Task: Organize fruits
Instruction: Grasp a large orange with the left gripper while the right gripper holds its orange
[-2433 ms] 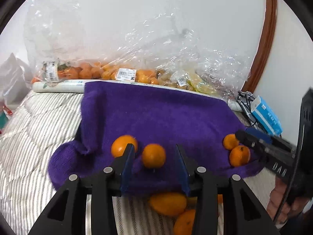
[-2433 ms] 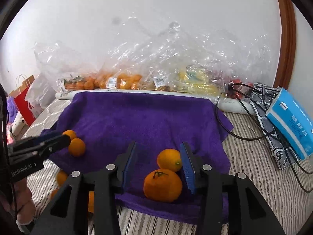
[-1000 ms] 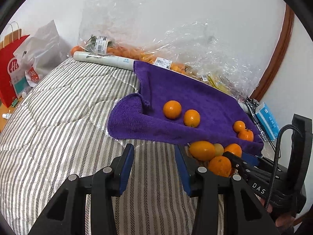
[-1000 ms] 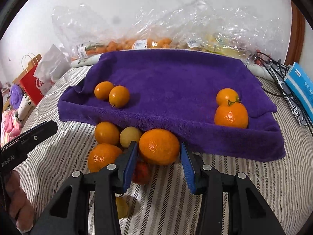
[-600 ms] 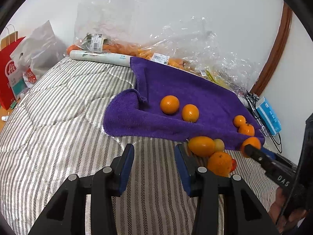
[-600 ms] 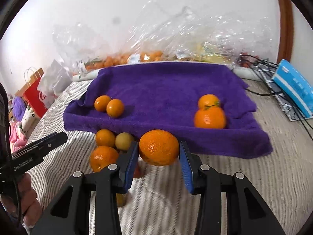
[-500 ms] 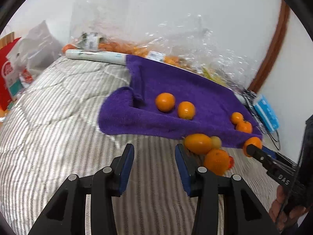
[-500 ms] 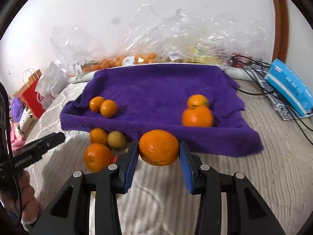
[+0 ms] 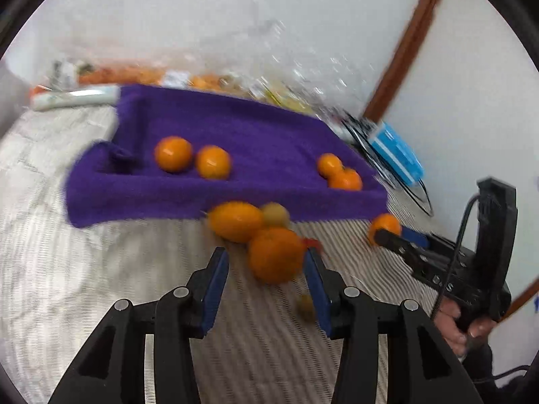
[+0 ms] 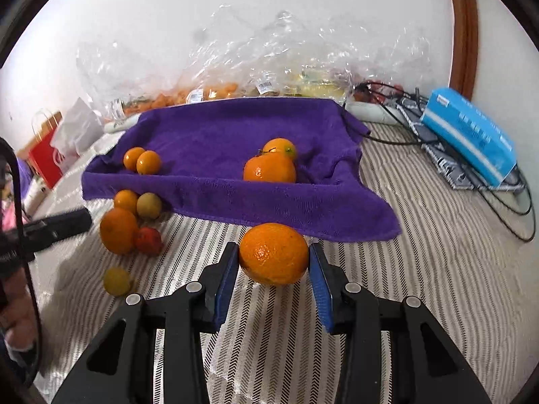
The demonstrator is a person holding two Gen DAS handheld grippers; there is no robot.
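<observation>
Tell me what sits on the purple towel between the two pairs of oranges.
Nothing: in the right wrist view the purple towel is bare between the left pair and the right pair.

a white wall point(image 10: 168, 6) rose behind a striped bed point(image 10: 421, 269); a brown wooden frame point(image 10: 466, 33) curved up at the right, in soft even light.

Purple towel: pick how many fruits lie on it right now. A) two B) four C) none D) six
B: on the purple towel sit a left pair and a right pair; the other loose fruits lie on the striped bedding.
</observation>
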